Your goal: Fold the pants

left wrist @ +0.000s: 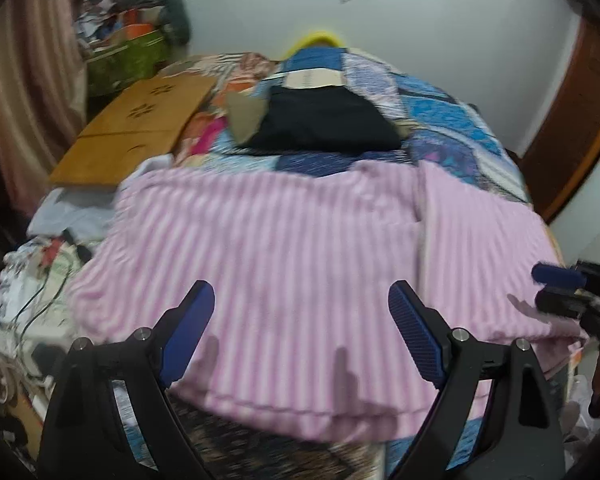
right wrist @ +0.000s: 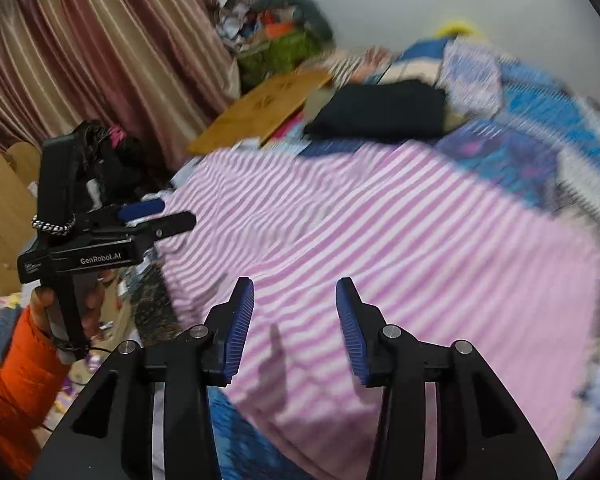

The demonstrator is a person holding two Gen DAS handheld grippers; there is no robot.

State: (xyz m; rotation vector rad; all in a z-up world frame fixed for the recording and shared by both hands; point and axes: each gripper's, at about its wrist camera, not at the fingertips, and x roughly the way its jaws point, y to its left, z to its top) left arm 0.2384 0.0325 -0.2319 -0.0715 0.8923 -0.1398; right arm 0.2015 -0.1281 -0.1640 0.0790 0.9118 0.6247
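Observation:
Pink and white striped pants [left wrist: 292,248] lie spread flat across the bed; they also fill the middle of the right wrist view [right wrist: 380,232]. My left gripper [left wrist: 300,328] is open and empty, hovering above the near edge of the pants. It also shows from the side in the right wrist view [right wrist: 168,216], by the pants' left edge. My right gripper [right wrist: 296,328] is open and empty above the pants' near part. In the left wrist view it shows at the far right [left wrist: 556,288], by the pants' right edge.
A folded dark garment [left wrist: 328,124] lies further back on the patchwork quilt [left wrist: 452,120]. A wooden board [left wrist: 136,128] rests at the bed's left. Clutter and cables [left wrist: 40,280] lie left of the pants. Curtains [right wrist: 100,60] hang on the left.

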